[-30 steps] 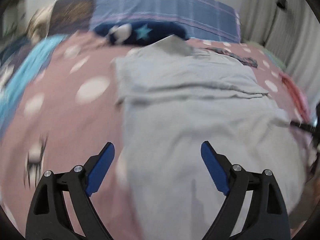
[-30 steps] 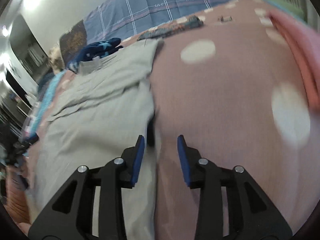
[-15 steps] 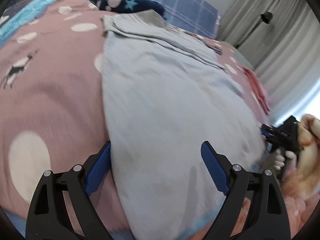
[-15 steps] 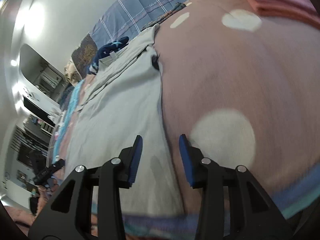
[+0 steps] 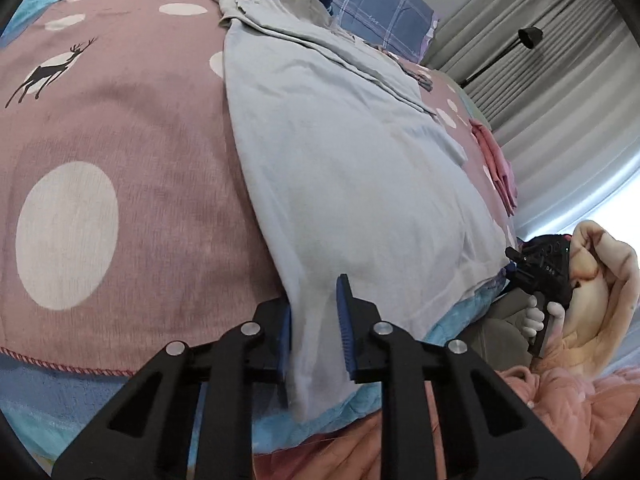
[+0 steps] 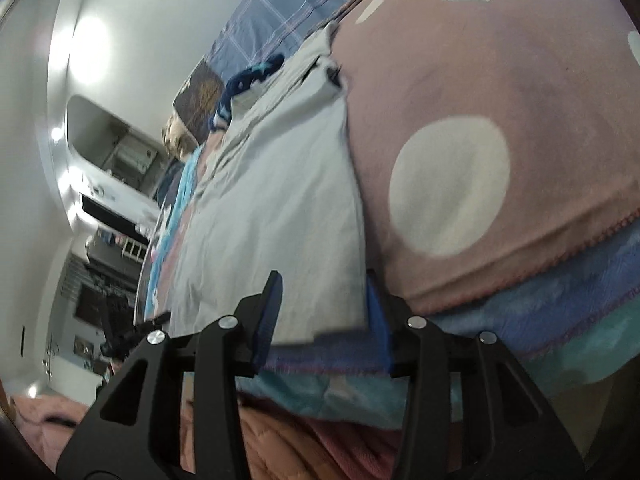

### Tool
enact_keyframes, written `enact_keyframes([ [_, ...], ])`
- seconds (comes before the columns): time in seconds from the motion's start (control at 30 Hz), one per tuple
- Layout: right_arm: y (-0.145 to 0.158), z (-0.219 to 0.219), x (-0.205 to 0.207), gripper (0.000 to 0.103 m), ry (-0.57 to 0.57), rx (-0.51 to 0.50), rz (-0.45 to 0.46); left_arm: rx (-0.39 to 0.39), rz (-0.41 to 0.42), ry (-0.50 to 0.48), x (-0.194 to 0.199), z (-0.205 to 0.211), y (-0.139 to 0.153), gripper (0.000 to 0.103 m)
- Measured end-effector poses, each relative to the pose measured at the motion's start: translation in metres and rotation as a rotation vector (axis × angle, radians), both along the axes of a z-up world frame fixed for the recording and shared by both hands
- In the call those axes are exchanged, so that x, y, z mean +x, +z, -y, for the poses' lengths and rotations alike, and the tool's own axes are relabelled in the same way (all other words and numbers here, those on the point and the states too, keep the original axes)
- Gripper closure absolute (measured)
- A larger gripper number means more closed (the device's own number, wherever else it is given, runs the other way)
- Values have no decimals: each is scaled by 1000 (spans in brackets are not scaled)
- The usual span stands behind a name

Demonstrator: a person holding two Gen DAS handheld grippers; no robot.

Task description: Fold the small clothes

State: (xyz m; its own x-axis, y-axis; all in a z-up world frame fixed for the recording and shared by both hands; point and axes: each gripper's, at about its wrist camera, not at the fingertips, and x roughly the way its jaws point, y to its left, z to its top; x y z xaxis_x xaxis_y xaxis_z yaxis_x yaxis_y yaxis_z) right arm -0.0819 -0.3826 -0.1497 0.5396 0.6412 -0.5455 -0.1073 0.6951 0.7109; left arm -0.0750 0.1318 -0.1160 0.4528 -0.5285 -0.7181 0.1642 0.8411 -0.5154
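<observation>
Left wrist view: grey garment lies flat along the bed's pink dotted blanket, its hem at the near edge. Left claw has just been closing; its blue pads now pinch the hem's left corner. Right claw sits at the hem's other corner.

Right wrist view: right claw straddles the garment's right hem corner, jaws apart and just widened, pads not pressing.

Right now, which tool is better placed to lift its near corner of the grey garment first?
Left tool: its jaws have just closed around the grey garment hem. Right tool stands wider, corner between pads, ungripped.
</observation>
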Motion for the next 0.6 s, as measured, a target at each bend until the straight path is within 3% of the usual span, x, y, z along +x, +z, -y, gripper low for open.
enact_keyframes([
  [0.13,-1,-2,10,60,-3,20,5,-75,-1,-16,8,0,-3,70],
  [0.23,3,-11,17,64,11,-10,24,-73,11,-30,8,3,-3,68],
  [0.27,3,-14,17,69,12,-33,28,-54,22,-37,5,4,-2,78],
  [0.33,2,-16,14,98,9,-76,20,-1,39,-48,0,9,-1,102],
  [0.37,0,-14,13,98,3,-56,11,3,58,-40,-2,9,3,102],
  [0.43,1,-5,8,99,-38,46,28,-18,136,-18,-8,5,20,102],
  [0.53,29,8,-4,100,-67,187,163,-100,309,7,-18,-4,67,102],
  [0.6,65,8,-17,100,-45,229,294,-73,403,10,-27,-3,95,102],
])
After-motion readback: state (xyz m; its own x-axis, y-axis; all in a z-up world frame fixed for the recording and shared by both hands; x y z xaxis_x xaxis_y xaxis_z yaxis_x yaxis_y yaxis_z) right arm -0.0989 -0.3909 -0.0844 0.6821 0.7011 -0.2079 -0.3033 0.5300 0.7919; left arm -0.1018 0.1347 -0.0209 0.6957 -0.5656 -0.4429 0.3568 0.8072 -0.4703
